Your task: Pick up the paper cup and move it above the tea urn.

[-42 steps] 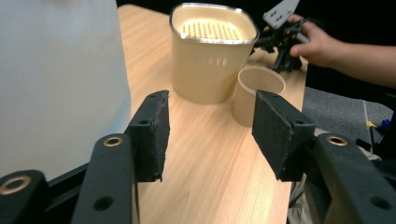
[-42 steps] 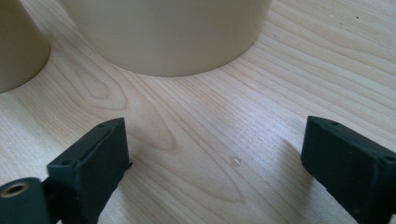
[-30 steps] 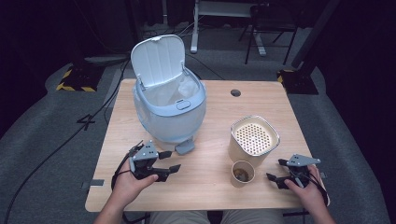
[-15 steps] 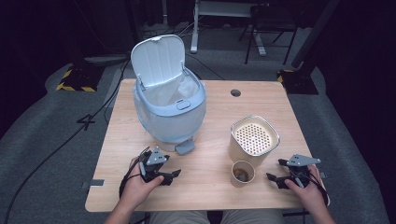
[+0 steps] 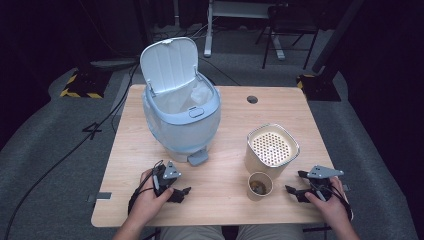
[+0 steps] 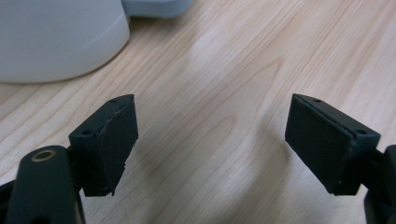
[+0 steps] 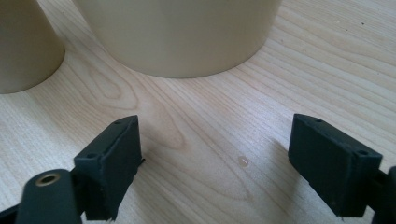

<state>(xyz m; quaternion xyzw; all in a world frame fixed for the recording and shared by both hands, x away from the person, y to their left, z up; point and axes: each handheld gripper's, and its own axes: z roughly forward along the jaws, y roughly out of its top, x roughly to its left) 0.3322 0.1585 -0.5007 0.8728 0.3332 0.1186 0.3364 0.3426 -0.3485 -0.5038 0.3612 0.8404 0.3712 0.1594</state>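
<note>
The left gripper (image 5: 184,192) rests low over the table (image 5: 225,200), its jaws just opening wide on nothing, the pedal bin (image 5: 181,117) just ahead. The right gripper (image 5: 295,191) gapes empty, jaws just narrowing, the paper cup (image 5: 260,185) and beige container (image 5: 271,150) just ahead.

In the left gripper view, the bin (image 6: 56,37) is cut off by the top edge; beside it, the cup's (image 5: 260,186) contents stay too small to identify.
</note>
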